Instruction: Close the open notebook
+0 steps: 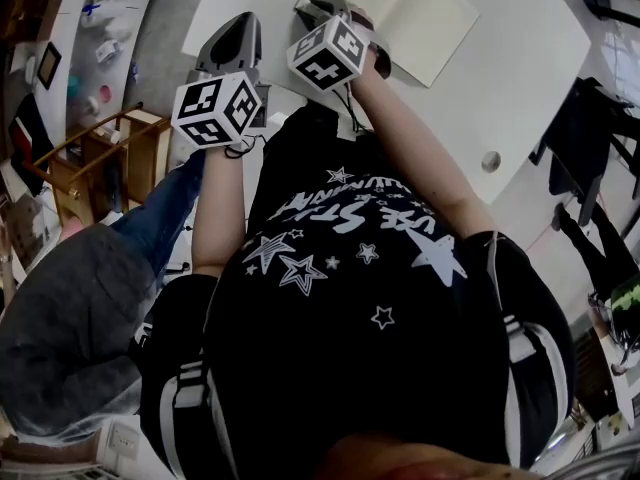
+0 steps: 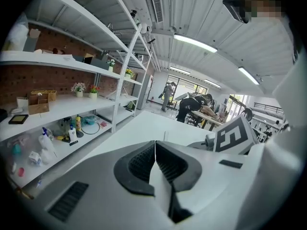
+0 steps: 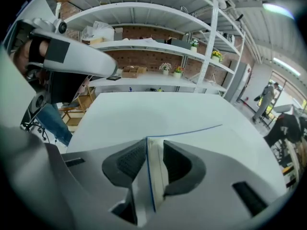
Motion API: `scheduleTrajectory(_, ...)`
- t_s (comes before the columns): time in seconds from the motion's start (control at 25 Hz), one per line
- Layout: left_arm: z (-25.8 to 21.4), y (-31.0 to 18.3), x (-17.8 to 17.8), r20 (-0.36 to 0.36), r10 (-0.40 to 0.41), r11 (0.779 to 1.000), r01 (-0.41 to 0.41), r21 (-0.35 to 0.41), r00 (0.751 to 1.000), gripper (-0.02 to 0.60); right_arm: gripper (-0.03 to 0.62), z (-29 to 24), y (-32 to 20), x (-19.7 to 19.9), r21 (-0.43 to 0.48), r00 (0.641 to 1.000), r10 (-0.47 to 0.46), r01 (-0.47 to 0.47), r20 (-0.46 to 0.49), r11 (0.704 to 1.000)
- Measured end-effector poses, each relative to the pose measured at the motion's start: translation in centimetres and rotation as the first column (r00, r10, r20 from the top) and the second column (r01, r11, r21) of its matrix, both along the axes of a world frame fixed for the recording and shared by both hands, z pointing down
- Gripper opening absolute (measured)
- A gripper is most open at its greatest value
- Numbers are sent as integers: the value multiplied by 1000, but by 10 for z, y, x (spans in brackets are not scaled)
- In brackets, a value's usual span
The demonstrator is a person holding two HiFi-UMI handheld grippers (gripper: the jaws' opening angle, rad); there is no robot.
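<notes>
The open notebook point(image 1: 425, 23) lies flat on the white table point(image 1: 520, 78), cream pages up. My right gripper point(image 1: 325, 6) is at the notebook's left edge. In the right gripper view, the blue-edged cover and page point(image 3: 199, 134) run in between the open jaws of my right gripper point(image 3: 153, 140). The blue edge lies along the left pad, and a narrow gap shows at the right pad. My left gripper point(image 1: 240, 20) hovers over the table's near edge, left of the notebook. Its jaws point(image 2: 155, 143) meet at the tips with nothing between them. The right gripper's marker cube point(image 2: 232, 135) shows beside it.
A small round thing point(image 1: 490, 161) sits on the table to the right. A black chair point(image 1: 590, 138) stands past the table's right side. A person in jeans point(image 1: 150, 218) and a wooden stand point(image 1: 110, 158) are to the left. White shelves point(image 2: 72, 66) line the brick wall.
</notes>
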State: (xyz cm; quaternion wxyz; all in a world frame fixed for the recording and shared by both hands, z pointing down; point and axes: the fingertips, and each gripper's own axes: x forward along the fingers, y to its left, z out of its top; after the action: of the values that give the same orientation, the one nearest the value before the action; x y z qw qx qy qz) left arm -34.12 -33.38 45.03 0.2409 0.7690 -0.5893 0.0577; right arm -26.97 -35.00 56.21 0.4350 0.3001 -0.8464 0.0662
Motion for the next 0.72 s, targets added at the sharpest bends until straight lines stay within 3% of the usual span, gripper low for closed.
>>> scheduleTrajectory(0.16, 0, 2, 5, -5, 5, 1000, -5, -2, 1000, 14, 98, -2, 2, 4, -10, 1000, -18, 18, 16, 1000)
scheduleTrajectory(0.36, -1, 6, 3, -10, -2, 1000, 2, -1, 1000, 14, 15, -2, 7, 1, -11, 999, -40, 40, 24, 999)
scheduleTrajectory(0.72, -1, 11, -1, -3, 9, 1000, -9, -5, 1000, 14, 8, -32, 11, 10, 16, 993, -4, 2, 119, 1000)
